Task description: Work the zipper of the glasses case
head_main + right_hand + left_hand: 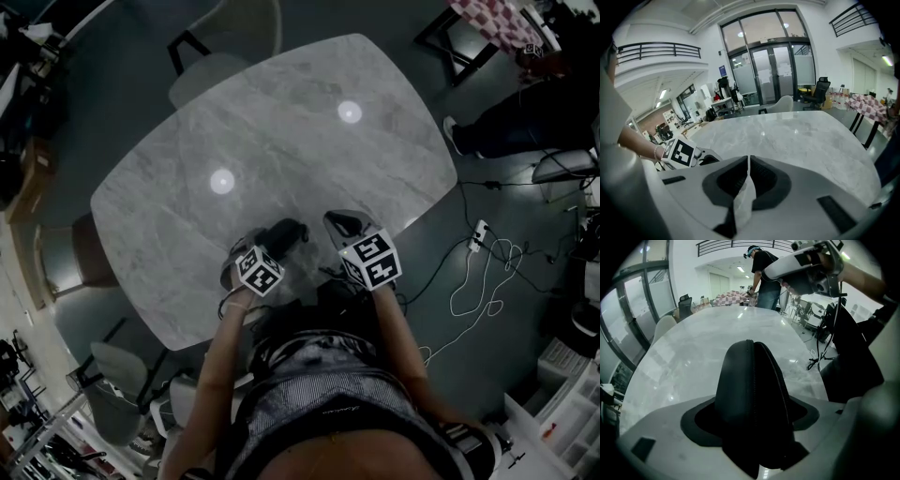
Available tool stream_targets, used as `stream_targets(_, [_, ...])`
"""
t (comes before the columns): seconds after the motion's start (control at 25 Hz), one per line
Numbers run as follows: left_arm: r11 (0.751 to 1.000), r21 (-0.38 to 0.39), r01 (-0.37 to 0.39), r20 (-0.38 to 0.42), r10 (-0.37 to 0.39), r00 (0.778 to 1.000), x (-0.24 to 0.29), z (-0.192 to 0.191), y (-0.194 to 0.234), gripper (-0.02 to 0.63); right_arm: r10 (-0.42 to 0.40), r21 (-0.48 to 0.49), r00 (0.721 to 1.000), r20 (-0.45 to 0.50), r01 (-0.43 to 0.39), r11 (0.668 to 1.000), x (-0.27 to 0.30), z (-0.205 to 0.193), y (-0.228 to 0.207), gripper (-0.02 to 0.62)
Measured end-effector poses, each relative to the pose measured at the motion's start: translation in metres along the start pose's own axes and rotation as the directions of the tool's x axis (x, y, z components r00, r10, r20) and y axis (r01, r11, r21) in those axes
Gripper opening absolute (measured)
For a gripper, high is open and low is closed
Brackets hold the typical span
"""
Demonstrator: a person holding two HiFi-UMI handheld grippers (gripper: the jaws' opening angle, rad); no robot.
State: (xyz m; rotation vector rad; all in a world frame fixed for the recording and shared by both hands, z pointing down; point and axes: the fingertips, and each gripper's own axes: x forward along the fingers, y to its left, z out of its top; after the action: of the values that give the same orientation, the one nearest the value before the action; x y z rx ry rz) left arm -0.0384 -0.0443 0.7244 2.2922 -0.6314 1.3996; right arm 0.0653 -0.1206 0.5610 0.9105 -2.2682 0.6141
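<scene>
The black glasses case point(285, 232) stands on the near part of the marble table point(281, 131). My left gripper point(270, 246) is shut on it. In the left gripper view the case point(750, 380) fills the gap between the jaws, its zipper line running up its middle. To the right of the case, and apart from it, my right gripper point(343, 224) is held over the table. Its jaws are shut on a thin white cloth point(744, 199), which hangs back toward the camera from the right gripper point(746, 161). The left gripper's marker cube point(680, 153) shows at the left.
Chairs point(230, 37) stand at the table's far side and another point(117, 394) at the near left. On the floor to the right lie a power strip and white cables point(480, 239). A person point(525, 112) stands beyond the table's right end.
</scene>
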Motion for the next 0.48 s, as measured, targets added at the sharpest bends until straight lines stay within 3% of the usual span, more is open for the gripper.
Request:
stream_targets(0.16, [1.000,0.017,-0.005,0.010,0.005,1.000,-0.0017,0.0006,-0.0010,0.365,0.002,0.001,1.000,-0.001,-0.002,1.000,-0.0001,-0.0005,-0.0001,0.066])
stream_targets(0.28, [0.998,0.050,-0.023,0.012,0.023,1.000,-0.0045,0.0025,-0.0005,0.298,0.008,-0.006,1.000,0.002,-0.008,1.000,0.0003,0.0007,0.0008,0.066])
stream_targets(0.48, [0.995,0.077,-0.059,0.050,0.055,0.997,-0.0070,0.0048,-0.0006,0.284,0.039,0.011,0.999,0.033,-0.039,0.999,-0.0003,0.0049,0.0003,0.066])
